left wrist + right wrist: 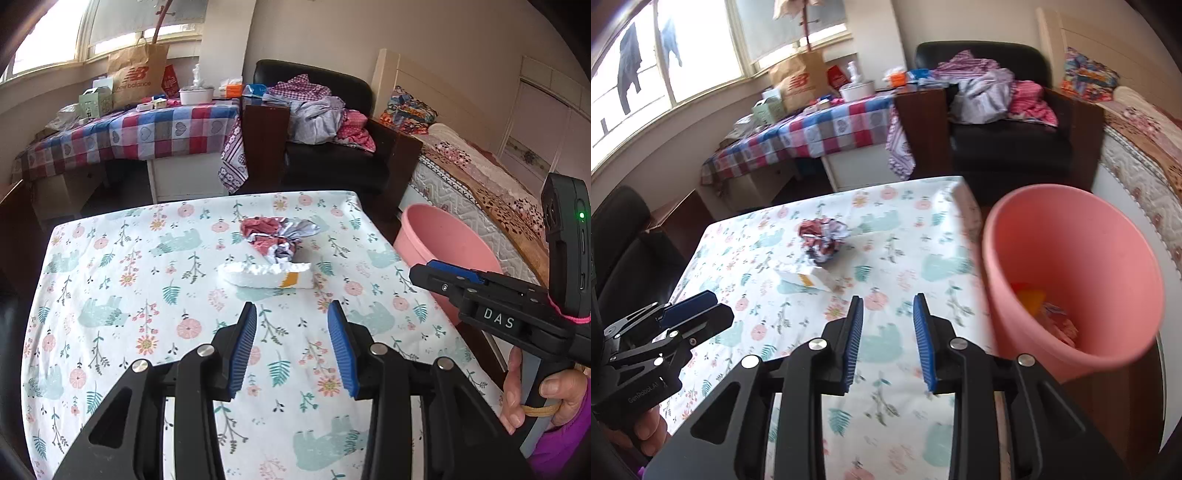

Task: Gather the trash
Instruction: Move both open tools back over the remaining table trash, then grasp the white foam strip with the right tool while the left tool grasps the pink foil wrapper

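While both tools hover over the floral-print tablecloth [110,295] | left gripper [291,314] jaws spread, empty | right gripper [888,306] jaws spread, empty | white foam chunk [266,276] at left's 12 o'clock, touching crumpled red-white wrapper [275,236] | pink plastic bucket [1071,236] at 2 o'clock off table edge, scraps inside.

Both grippers held out low and level, jaws apart, nothing between them.

The left gripper [291,314] points forward with its blue-padded fingers [243,343] spread wide — the gap between them is bare. The right gripper [888,306] sits alongside it, just to the right, its ribbed blue pads [854,343] likewise parted, though a touch narrower. Seen from the left wrist view, the person's right hand [546,395] wraps the grip of its tool, a purple sleeve at the wrist; from the right wrist view, the left hand [646,432] shows only partly — fingers curled under its handle.
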Tool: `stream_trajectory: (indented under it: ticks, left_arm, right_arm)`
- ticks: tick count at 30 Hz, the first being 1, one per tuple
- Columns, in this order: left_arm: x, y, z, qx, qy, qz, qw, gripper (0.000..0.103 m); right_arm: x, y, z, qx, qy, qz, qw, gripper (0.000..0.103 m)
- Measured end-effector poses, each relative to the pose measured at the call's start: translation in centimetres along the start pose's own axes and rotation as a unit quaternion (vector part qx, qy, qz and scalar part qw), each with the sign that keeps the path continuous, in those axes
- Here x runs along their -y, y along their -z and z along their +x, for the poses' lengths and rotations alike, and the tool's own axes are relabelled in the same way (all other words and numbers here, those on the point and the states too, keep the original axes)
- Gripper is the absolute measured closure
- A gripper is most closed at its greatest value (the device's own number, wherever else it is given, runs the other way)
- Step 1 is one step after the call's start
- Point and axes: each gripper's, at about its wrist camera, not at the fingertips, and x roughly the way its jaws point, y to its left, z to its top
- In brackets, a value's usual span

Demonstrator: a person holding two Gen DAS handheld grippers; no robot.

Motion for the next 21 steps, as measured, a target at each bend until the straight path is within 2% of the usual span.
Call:
stream_trajectory:
  ticks: [5, 10, 11, 12, 13, 21]
  left_arm:
    - [-2.8, -0.2, 0.2, 0.000, -0.010, -0.025, 0.9997, 0.064]
    - [-4.7, -0.4, 0.7, -0.001, -0.013, -0.040, 0.9991, 0.064]
    - [-5.0, -0.4, 0.8, -0.003, -0.014, -0.043, 0.9990, 0.064]
    - [-5.2, -0.5, 0.9, -0.004, -0.015, -0.045, 0.9989, 0.064]
    - [-5.5, -0.5, 1.0, -0.005, -0.016, -0.048, 0.9987, 0.064]
    - [-6.6, -0.4, 2.0, -0.017, -0.017, -0.062, 0.9978, 0.064]
  right_arm:
    - [-3.0, -0.9, 3.5, -0.036, -0.054, -0.023, 0.998, 0.075]
    - [-5.2, -1.7, 6.3, -0.062, -0.056, -0.086, 0.993, 0.073]
    - [-5.5, -1.9, 6.7, -0.068, -0.054, -0.098, 0.991, 0.068]
    - [-5.6, -2.0, 7.0, -0.072, -0.054, -0.107, 0.990, 0.060]
    - [-5.6, -2.3, 7.3, -0.075, -0.053, -0.116, 0.989, 0.058]
    - [-6.2, -3.6, 9.7, -0.099, -0.080, -0.179, 0.976, 0.058]
